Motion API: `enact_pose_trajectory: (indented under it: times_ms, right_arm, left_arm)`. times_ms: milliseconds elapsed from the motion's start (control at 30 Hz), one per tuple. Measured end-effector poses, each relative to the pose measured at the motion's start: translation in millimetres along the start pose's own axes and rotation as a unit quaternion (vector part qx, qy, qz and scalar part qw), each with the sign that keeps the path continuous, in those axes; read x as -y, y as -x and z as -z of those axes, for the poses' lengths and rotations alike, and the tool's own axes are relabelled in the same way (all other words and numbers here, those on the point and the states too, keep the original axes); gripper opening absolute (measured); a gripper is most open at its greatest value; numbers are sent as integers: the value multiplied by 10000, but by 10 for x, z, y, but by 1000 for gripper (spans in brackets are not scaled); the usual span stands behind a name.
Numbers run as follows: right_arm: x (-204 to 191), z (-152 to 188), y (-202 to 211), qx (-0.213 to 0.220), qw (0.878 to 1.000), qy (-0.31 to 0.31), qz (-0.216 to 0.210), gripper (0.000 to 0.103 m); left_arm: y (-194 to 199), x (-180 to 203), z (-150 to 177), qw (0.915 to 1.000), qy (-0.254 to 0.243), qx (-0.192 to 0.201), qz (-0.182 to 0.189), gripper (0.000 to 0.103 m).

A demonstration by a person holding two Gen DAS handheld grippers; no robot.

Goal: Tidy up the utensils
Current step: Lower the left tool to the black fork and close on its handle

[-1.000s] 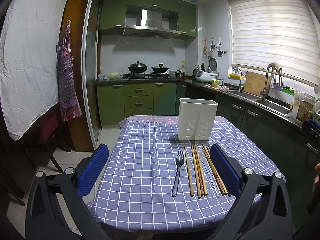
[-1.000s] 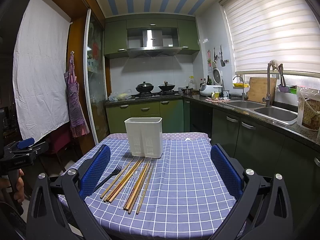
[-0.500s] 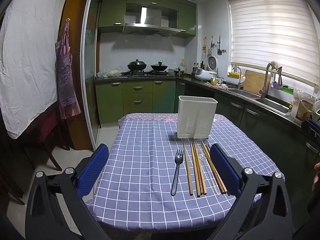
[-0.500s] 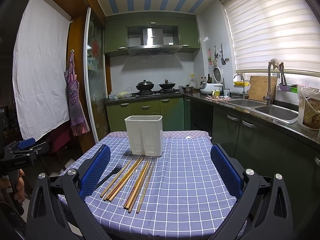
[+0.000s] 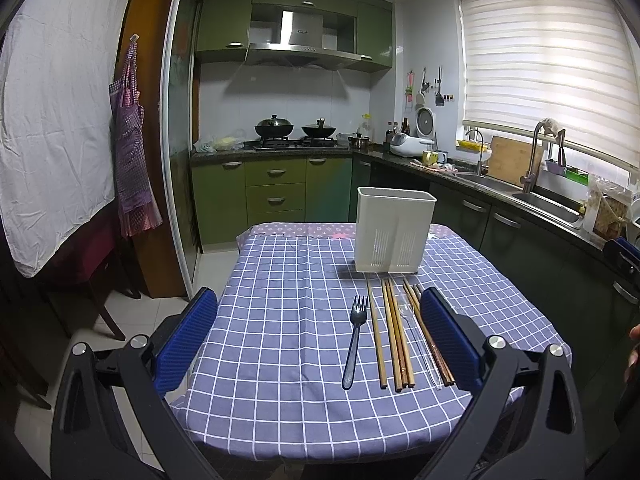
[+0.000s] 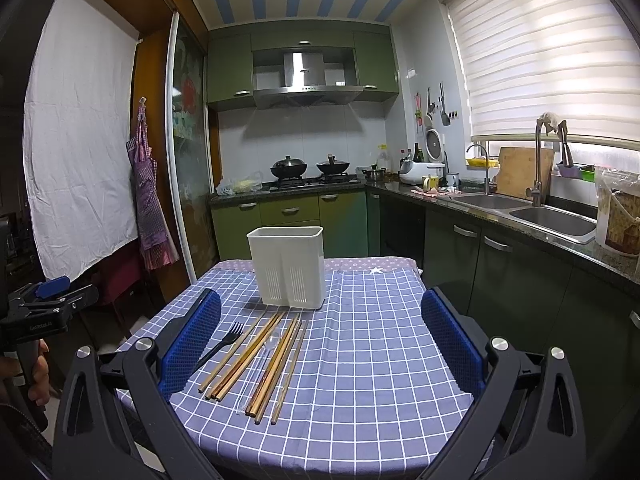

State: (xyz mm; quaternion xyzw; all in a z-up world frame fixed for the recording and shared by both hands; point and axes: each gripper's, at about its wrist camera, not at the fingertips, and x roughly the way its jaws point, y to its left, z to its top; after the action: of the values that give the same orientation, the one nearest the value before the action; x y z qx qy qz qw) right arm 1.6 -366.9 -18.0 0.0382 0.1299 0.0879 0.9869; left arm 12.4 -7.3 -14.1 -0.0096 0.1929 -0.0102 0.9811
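A white utensil holder (image 5: 394, 234) (image 6: 287, 266) stands upright on the blue checked tablecloth (image 5: 288, 320) (image 6: 368, 360). In front of it lie a dark fork (image 5: 354, 340) (image 6: 220, 346), several wooden chopsticks (image 5: 394, 334) (image 6: 256, 356) and a clear plastic spoon (image 5: 416, 332) (image 6: 260, 364), side by side. My left gripper (image 5: 320, 340) is open and empty, above the table's near edge, the utensils between its fingers. My right gripper (image 6: 320, 340) is open and empty, to the right of the utensils. The left gripper also shows at the far left in the right wrist view (image 6: 44, 308).
Green kitchen cabinets and a stove with two woks (image 5: 296, 128) stand behind the table. A counter with a sink (image 6: 532, 212) runs along the right. A dark chair (image 5: 92, 264) and a hanging apron (image 5: 132, 148) are at the left.
Both views have shifted slightly: the left camera tilted down a little toward the table, the right one barely moved. The utensils and holder have not moved.
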Motion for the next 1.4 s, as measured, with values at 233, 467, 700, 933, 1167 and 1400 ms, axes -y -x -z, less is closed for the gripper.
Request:
enact_pose_trajectory:
  times_ms: [233,467,700,933,1167,1400]
  right_arm:
    - [19,40,-108,-160,9999,-19,-13,99]
    - [35,112,-312,-402,9992,13,22,99]
    - [76,67,-909,-1199,9925,210,70,99]
    - [134,7,-1830,-2518,9668,391,-182,99]
    - [299,5,-2461,-3680,9292,214,-276,97]
    - [290,96,-2709,-4263,9022,-124,-652,80]
  left_arm:
    - [-87,-2,-3,9999,-3,-116,11,97]
    - [-267,0,-25,9993,-7,-362,100,97]
    - [-787,29,-153,9920,-64,-1234,263,97]
    - [-1540,213,-259,9698,-407,-2382,339,97]
    - [-2195,446,-104,9303,-512,-3567,682,92]
    - [-2560,489,58,9013,-404,-4248,740,60]
